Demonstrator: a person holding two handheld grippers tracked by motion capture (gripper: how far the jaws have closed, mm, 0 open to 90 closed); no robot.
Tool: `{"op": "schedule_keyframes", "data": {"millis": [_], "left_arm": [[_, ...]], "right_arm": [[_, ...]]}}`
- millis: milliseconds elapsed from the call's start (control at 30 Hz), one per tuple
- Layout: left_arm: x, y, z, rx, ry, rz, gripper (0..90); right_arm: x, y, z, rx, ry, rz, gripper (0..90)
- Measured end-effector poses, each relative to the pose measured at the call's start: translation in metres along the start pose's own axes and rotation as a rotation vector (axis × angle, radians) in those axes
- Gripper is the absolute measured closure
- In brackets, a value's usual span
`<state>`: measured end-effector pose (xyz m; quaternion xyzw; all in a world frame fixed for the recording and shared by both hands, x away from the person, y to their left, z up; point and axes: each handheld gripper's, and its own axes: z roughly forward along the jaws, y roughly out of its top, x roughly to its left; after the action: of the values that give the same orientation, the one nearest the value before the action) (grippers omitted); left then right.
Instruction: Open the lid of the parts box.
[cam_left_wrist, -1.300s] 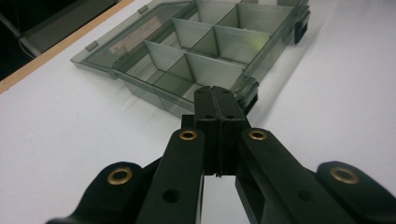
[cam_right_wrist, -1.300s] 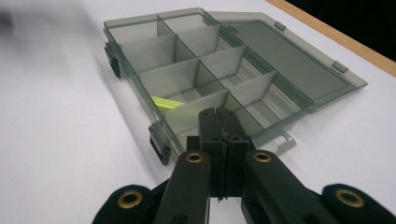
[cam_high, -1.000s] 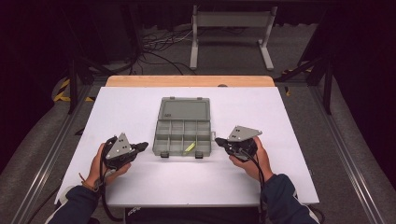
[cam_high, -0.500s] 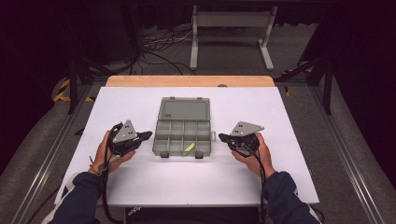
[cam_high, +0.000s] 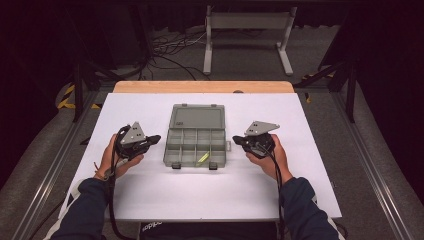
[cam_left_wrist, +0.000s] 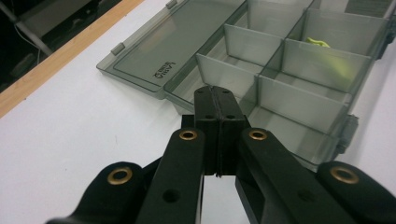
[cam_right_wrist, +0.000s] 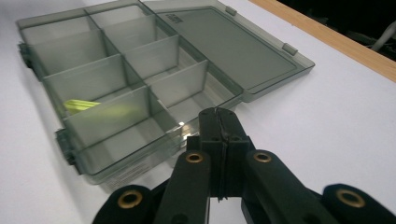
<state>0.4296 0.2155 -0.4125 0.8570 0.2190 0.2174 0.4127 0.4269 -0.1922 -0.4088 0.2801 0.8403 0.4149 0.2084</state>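
An open compartment box (cam_high: 195, 141) is seen at the centre of the white desk (cam_high: 150, 195), its lid laid flat toward twelve o'clock. The left gripper (cam_high: 156, 138) at nine o'clock and the right gripper (cam_high: 236, 141) at three o'clock are pressed shut, empty. The jaws should be opened before the yellow-green piece (cam_high: 203, 157) is reached for, with the dividers cleared.

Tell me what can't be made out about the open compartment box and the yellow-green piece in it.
- Yellow-green piece: right gripper view, a translucent divider covers part of it; too small in the high view to tell what it is.
- Compartment box: left gripper view, the top and right edges cut it off, and the left gripper hides its near wall.
- Lid lettering: too blurred to read.
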Motion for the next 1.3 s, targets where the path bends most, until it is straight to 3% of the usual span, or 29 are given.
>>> {"op": "schedule_keyframes", "data": {"millis": [233, 400, 500, 900, 1300], "left_arm": [[0.016, 0.001, 0.008, 0.004, 0.007, -0.04, 90.0], [0.026, -0.001, 0.017, 0.026, 0.013, -0.062, 90.0], [0.032, 0.0, 0.023, 0.025, 0.012, -0.082, 90.0], [0.051, 0.007, 0.058, 0.097, 0.013, -0.116, 90.0], [0.06, 0.0, 0.081, 0.174, 0.024, -0.141, 90.0]], "right_arm": [[-0.011, 0.008, 0.016, 0.05, -0.016, 0.016, 90.0], [-0.019, 0.012, 0.022, 0.056, -0.023, 0.042, 90.0], [-0.021, 0.015, 0.026, 0.073, -0.036, 0.031, 90.0], [-0.04, 0.026, 0.058, 0.163, -0.046, 0.043, 90.0], [-0.051, 0.025, 0.087, 0.297, -0.043, 0.057, 90.0]]}}
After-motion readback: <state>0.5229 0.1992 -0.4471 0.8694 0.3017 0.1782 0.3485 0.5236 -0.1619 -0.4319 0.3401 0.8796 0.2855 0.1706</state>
